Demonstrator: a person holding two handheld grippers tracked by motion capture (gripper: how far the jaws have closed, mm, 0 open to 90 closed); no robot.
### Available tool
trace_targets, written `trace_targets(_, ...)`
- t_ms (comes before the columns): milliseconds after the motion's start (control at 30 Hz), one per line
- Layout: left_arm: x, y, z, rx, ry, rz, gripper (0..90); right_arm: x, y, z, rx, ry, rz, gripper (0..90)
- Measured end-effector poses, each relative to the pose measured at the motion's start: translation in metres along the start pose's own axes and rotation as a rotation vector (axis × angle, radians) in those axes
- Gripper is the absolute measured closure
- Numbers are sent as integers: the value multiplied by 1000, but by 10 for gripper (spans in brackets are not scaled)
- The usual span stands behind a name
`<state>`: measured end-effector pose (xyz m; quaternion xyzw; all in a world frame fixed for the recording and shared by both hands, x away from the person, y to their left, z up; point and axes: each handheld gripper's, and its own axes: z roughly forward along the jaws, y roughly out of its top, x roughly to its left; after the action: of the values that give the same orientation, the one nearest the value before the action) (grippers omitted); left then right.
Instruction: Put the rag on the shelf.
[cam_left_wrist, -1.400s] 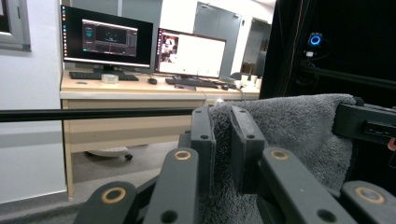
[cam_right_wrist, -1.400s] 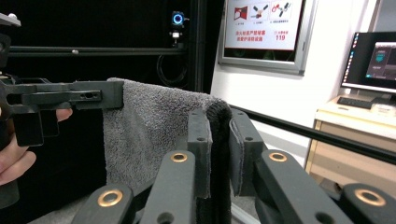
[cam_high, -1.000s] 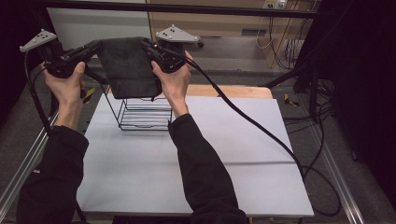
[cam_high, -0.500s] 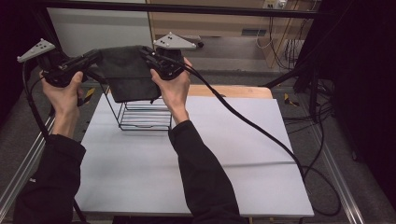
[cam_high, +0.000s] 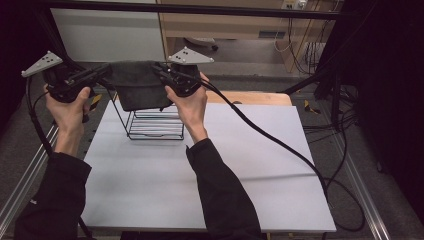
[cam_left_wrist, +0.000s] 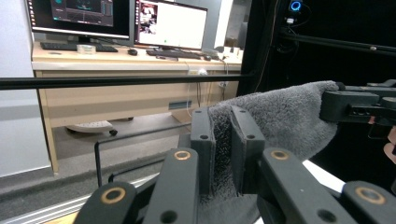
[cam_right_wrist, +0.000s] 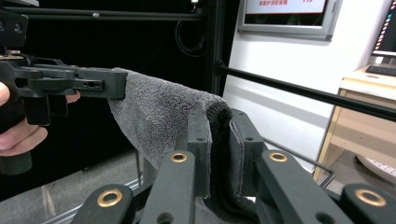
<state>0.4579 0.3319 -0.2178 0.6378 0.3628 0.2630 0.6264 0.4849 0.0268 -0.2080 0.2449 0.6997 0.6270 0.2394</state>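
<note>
Towel (cam_high: 139, 90), dark grey and fluffy, hangs stretched between my two grippers above the far left part of the white table (cam_high: 210, 170). My left gripper (cam_high: 102, 74) has its jaws closed on the towel's left upper corner, and my right gripper (cam_high: 159, 71) has its jaws pressed together on the right upper corner, so the top edge runs nearly level between them while the rest of the cloth droops down.

In the left gripper view my left gripper (cam_left_wrist: 223, 154) pinches a fold of the grey pile between its two black jaws, and the towel (cam_left_wrist: 280, 121) runs off to the right, where my other gripper grips its far end. In the right gripper view my right gripper (cam_right_wrist: 218, 154) clamps the hemmed edge in the same way, and the towel (cam_right_wrist: 159, 112) stretches away to the left toward my left gripper (cam_right_wrist: 112, 85).

Below the hanging cloth stands a black wire rack (cam_high: 152, 122) on the table; the towel's lower edge covers the rack's top from the high view, and I cannot tell whether the two touch. My left hand (cam_high: 70, 107) and right hand (cam_high: 192, 102) are raised, with cables trailing from each gripper. A light wooden board (cam_high: 250, 97) lies at the table's far edge.
</note>
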Motion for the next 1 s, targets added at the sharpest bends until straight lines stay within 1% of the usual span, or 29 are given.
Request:
trace_targets(100, -3, -4, -4, 12, -1, 9, 803, 1, -4, -2, 16, 17, 12, 810)
trace_targets(233, -7, -10, -8, 34, -4, 6, 799, 4, -9, -6, 37, 35, 8, 809)
trace_targets(300, -9, -12, -10, 49, 3, 9, 796, 5, -11, -8, 47, 47, 11, 809)
trace_targets(433, -13, -16, -14, 80, 15, 24, 792, 8, -15, -9, 67, 65, 7, 808)
trace_targets(533, -14, -16, -16, 106, 15, 37, 785, 9, -19, -11, 78, 79, 7, 807)
trace_targets(600, -14, -14, -18, 124, 10, 29, 772, 8, -21, -11, 86, 86, 9, 807)
trace_targets(667, -15, -9, -20, 131, 13, 26, 755, 8, -24, -11, 89, 92, 10, 806)
trace_targets(733, -15, -3, -23, 125, 18, 28, 745, 8, -25, -11, 91, 96, 7, 806)
trace_targets(833, -15, 7, -25, 111, 21, 18, 746, 8, -26, -12, 93, 99, 2, 804)
trace_targets(900, -15, 12, -24, 121, 30, 18, 755, 9, -27, -12, 94, 102, -2, 803)
trace_targets(1000, -15, 17, -18, 153, 39, 5, 780, 10, -30, -11, 107, 108, -18, 800)
